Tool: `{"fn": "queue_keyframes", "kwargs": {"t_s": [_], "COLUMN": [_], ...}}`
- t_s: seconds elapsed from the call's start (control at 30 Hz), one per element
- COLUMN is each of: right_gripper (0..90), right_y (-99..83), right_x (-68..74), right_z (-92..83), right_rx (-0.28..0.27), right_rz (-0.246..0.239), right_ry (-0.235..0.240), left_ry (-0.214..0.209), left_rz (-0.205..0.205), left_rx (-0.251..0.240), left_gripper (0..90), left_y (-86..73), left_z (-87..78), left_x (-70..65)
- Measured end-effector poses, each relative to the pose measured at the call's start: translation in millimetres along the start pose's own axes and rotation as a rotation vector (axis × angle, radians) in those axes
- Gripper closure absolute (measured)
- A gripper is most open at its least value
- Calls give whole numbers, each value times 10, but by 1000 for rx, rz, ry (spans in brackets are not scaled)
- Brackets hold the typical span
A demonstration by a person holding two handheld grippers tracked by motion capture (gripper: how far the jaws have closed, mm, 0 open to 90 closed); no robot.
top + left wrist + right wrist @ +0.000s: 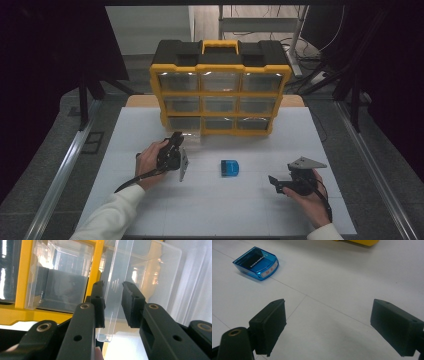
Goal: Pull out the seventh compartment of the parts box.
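Two tongs at work. Right tongs [327, 327] rest low on the worktop [210, 210], jaws wide, empty, aimed toward the blue case [257, 263], likely waiting. Left tongs [113, 302] straddle the clear drawer's [140, 277] front lip, pads not visibly pressing. Drawer is pulled partway from the yellow organizer's [220, 90] bottom row.

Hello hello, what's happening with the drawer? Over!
Left tool astride clear drawer front, not clamped. Right tool open, empty. Blue box untouched. Nothing blocking.
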State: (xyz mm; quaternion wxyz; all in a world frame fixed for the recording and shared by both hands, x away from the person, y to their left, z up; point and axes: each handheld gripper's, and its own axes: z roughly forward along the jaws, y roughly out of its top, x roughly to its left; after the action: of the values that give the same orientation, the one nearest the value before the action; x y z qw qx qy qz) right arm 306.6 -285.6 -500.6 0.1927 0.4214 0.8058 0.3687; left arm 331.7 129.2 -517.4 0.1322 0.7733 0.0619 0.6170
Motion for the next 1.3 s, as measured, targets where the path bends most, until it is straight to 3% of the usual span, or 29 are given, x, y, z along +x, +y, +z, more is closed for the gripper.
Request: {"fn": "queue_keyframes", "kwargs": {"t_s": [1.3], "right_gripper": [137], "right_y": [-3], "right_x": [2], "right_z": [-4], "right_rx": [1], "right_rz": [0], "right_ry": [-3], "left_ry": [-14], "left_rz": [1], "left_rx": [-17], "left_gripper": [728], "left_y": [-41], "left_z": [-114], "left_x": [15]}}
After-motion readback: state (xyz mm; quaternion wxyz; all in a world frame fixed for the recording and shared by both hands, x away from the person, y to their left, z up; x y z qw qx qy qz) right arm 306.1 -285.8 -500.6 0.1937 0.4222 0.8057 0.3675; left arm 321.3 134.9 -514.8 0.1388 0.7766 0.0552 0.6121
